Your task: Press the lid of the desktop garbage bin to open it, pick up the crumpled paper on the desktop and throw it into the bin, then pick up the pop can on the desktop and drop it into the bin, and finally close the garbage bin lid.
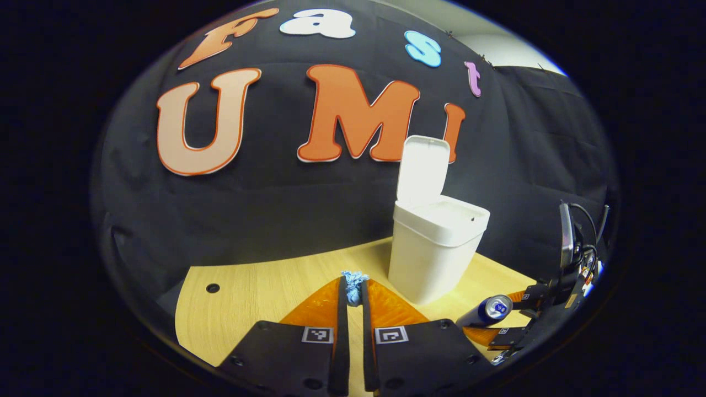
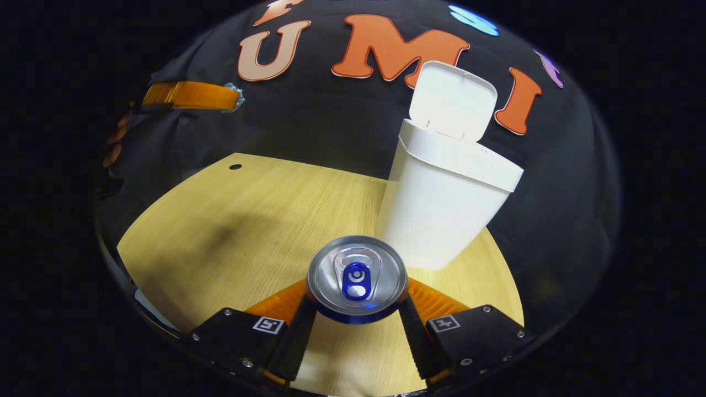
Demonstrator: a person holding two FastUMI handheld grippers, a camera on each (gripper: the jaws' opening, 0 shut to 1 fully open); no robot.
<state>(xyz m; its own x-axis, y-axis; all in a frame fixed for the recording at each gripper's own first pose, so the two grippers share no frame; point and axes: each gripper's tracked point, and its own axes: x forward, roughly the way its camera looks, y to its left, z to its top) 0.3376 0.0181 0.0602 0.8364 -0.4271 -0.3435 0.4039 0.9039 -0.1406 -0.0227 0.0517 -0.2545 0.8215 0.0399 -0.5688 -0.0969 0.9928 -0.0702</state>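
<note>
Left gripper view: the bin [image 1: 433, 253] stands on the table [image 1: 248, 292], lid [image 1: 423, 171] raised. The left hand-held gripper [image 1: 353, 289] pinches the paper [image 1: 353, 284], lifted, not yet dropped in. The right hand-held gripper [image 2: 357, 300] clamps the can [image 2: 357, 278]. Remaining, as judged: both drops, then lid closure.

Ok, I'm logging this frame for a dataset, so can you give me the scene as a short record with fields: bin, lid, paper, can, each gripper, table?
bin: white bin standing upright on the table
lid: lid up, bin open
paper: crumpled paper pinched between the left gripper's fingertips
can: pop can between the right gripper's fingers, top facing the camera
left gripper: left gripper shut on the paper
right gripper: right gripper shut on the can
table: wooden table with a small round hole near its far edge
</note>
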